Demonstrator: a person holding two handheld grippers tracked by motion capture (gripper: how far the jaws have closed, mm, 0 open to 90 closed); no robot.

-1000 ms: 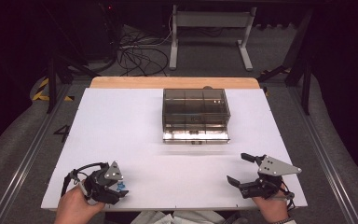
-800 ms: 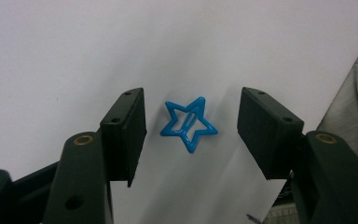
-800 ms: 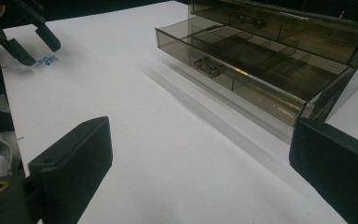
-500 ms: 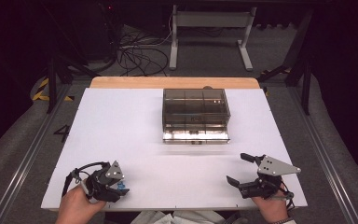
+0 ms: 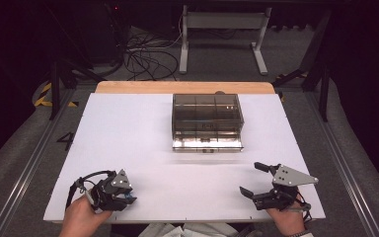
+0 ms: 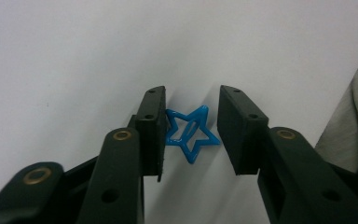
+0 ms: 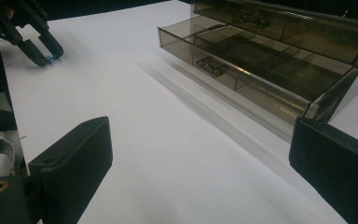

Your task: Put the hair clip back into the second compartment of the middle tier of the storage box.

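Note:
A small blue star-shaped clip [image 6: 189, 134] lies on the white table top [image 5: 143, 133] near its front left corner. My left gripper [image 6: 191, 122] points down over it; its jaws have just been closing and now touch the star on both sides. From above, that left gripper [image 5: 127, 196] sits in a hand with a blue glint at its tip. My right gripper [image 5: 253, 179] rests near the front right corner, jaws wide apart with nothing between them. In the right gripper view its own gripper [image 7: 200, 154] faces a smoky clear drawer box [image 7: 270, 51].
The drawer box [image 5: 207, 121] stands at the table's middle back, its bottom drawer [image 7: 233, 70] pulled out, showing divided compartments. Beyond the table are cables and a stand's legs on the floor. Bare white surface lies between both grippers and the box.
Both hands stay where they were. No clear difference shows from above.

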